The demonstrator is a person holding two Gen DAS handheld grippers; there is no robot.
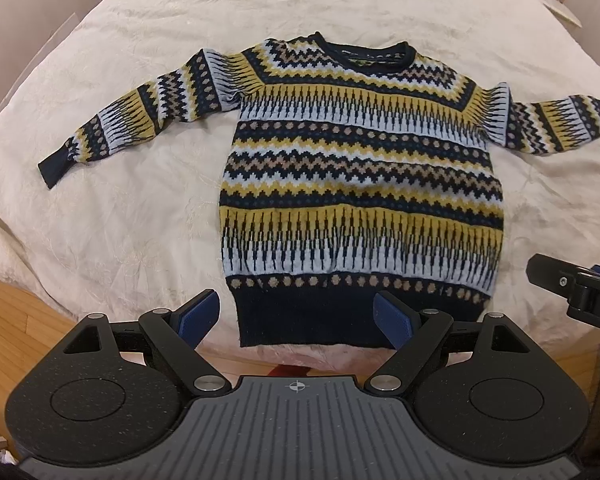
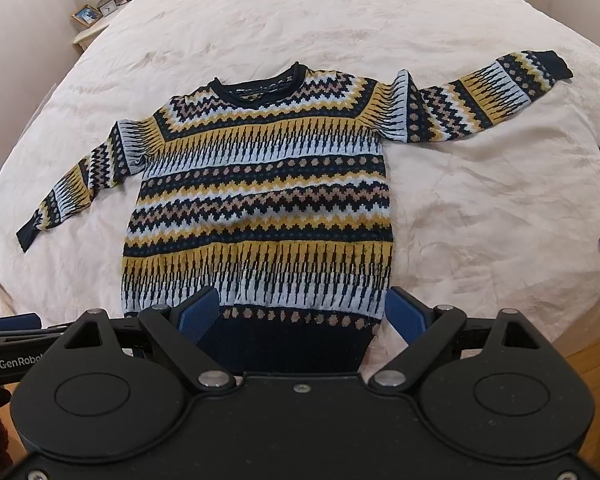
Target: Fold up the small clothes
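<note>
Left wrist view: the patterned sweater (image 1: 360,176) lies face up and flat on the cream bedspread (image 1: 140,208), collar away from the camera, dark hem band at the near edge of the bed. Both sleeves are spread outward; the sleeve on the left of the picture (image 1: 132,120) angles down toward the near side. The left gripper (image 1: 296,316) hangs above the hem's left corner, its blue-padded fingers (image 1: 198,316) spread wide and holding nothing. A part of the right gripper (image 1: 572,288) shows at the picture's right edge. Wood floor is visible below the bed edge.

Right wrist view: the same sweater (image 2: 260,200) sits centred, the other sleeve (image 2: 488,92) stretched out toward the upper right. The right gripper (image 2: 300,316) hovers over the hem's right half, fingers (image 2: 404,316) spread apart and empty; whether they touch the knit cannot be told. A nightstand (image 2: 96,20) with small items stands at the far left.

Assessment: folding has not begun; the garment is merely laid out. A sound first move would be to bring each sleeve inward across the body, pinching near the cuff and at the shoulder seam so the thick knit does not bunch. Grip both layers shallowly, lift low, and lay the fabric down smoothly before releasing. The small ridge at the right shoulder should be flattened first.
</note>
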